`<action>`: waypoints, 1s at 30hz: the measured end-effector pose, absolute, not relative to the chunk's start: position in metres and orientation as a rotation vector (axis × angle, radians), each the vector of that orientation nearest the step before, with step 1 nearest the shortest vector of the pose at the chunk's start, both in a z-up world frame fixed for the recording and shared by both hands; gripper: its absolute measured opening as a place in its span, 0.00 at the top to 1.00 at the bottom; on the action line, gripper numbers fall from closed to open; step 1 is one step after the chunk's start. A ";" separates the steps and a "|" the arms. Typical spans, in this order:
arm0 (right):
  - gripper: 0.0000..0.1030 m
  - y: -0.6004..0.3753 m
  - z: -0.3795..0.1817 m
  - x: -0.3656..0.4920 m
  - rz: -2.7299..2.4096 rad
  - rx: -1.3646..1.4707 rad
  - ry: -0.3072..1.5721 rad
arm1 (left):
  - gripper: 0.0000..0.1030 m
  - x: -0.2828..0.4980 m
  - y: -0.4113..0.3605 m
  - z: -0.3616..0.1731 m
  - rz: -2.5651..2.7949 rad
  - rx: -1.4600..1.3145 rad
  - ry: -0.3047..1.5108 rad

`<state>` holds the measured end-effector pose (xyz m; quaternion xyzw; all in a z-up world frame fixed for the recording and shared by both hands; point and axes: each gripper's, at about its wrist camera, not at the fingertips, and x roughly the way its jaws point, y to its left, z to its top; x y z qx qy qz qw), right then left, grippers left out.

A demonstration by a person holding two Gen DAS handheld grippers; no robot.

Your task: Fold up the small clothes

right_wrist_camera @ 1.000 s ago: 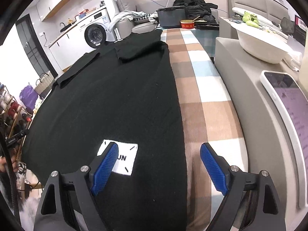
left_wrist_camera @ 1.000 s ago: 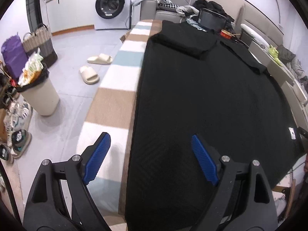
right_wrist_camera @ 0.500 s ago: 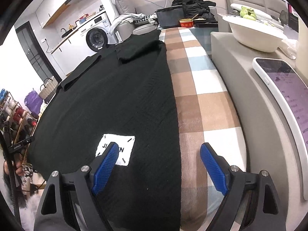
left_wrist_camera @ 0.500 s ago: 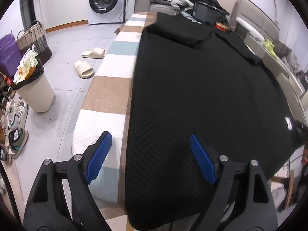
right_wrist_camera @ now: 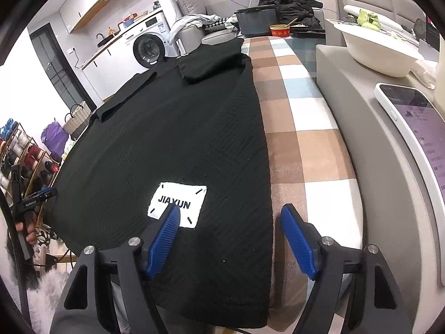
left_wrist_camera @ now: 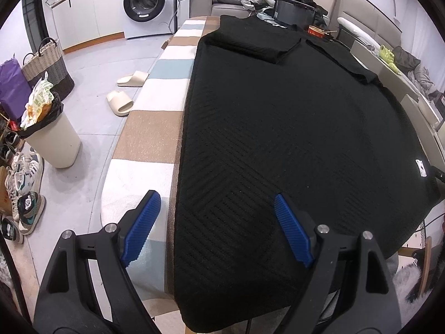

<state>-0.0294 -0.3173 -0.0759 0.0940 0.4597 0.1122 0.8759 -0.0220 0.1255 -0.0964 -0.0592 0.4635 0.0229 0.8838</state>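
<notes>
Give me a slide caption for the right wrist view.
Open right gripper poised over the hem corner of a black textured knit garment with white JIAYUN label, spread on a checked tablecloth.

Black knit on a checked cloth, blue pads on black tools.

The garment (left_wrist_camera: 292, 128) is black all over with a ribbed chevron weave, and its patch (right_wrist_camera: 177, 205) is white with black letters and black corner stitches. The table (left_wrist_camera: 150, 142) beneath wears checks of tan, white and pale blue. Both the left tool (left_wrist_camera: 213, 229) and the right tool (right_wrist_camera: 230, 241) are black, with ridged blue pads (right_wrist_camera: 164, 241). The washing machine (left_wrist_camera: 146, 2) is white with a dark door, the slippers (left_wrist_camera: 120, 103) cream, the bin (left_wrist_camera: 52, 136) cream with a black liner, the phone (right_wrist_camera: 414, 142) white-edged with a lilac screen.
</notes>
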 end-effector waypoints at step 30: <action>0.86 -0.306 -0.080 -0.026 0.230 0.115 0.900 | 0.90 -0.025 0.129 -0.096 0.012 -0.132 0.889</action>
